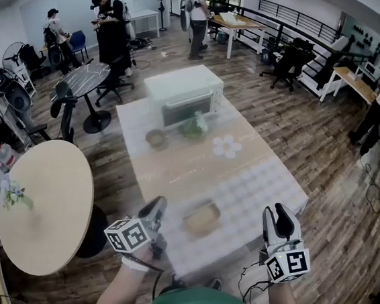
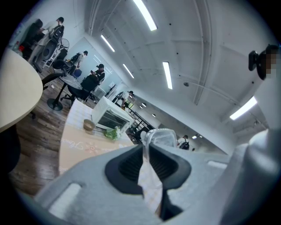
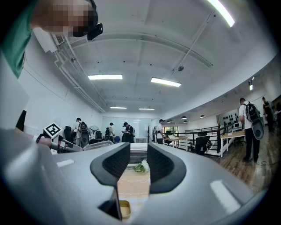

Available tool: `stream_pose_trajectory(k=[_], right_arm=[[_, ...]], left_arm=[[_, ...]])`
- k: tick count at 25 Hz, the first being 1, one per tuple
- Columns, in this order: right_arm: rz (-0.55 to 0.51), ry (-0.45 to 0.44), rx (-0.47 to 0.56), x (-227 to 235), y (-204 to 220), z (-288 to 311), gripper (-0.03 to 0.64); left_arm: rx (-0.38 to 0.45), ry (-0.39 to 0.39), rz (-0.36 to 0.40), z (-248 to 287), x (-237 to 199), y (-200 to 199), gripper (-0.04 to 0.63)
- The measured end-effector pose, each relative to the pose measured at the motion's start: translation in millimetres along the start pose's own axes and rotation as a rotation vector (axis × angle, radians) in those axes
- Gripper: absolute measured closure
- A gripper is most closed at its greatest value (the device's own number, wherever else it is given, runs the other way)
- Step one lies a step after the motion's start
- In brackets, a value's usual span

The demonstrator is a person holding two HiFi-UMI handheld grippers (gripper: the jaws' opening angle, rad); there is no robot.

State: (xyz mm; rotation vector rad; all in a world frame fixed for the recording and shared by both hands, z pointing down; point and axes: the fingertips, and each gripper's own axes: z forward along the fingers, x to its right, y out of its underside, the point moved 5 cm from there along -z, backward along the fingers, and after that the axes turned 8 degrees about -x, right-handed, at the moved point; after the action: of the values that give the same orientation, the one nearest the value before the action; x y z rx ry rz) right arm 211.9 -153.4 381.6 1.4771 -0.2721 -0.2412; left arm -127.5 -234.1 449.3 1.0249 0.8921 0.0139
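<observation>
Carry step by the look of it: left gripper (image 2: pixel 146 148) fingers closed on a thin clear plastic piece (image 2: pixel 163 137), raised over the near left edge of the counter (image 1: pixel 260 174) beside a small tan tray (image 1: pixel 202 219); right gripper (image 3: pixel 138 154) fingers apart, empty, near right.

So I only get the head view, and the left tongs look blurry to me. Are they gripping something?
Observer: Yes. The left gripper view shows the left tongs closed on a thin clear plastic piece.
Visitor: And the right ones?
Observer: The right tongs stand open, with nothing between them.
Visitor: What shows through that gap?
Observer: The leafy greens, straight ahead and well beyond the tips.
</observation>
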Motion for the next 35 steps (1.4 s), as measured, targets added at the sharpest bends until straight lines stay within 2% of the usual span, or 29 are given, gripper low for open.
stream_pose_trajectory(k=[6, 35], right_arm=[[-0.049, 0.006, 0.001, -4.2, 0.7, -2.1, 0.495], [-0.03, -0.002, 0.001, -4.2, -0.4, -4.0, 0.505]], left_arm=[[0.001, 0.007, -0.008, -0.8, -0.4, 3.0, 0.554], [-0.006, 0.004, -0.027, -1.4, -2.8, 4.9, 0.554]])
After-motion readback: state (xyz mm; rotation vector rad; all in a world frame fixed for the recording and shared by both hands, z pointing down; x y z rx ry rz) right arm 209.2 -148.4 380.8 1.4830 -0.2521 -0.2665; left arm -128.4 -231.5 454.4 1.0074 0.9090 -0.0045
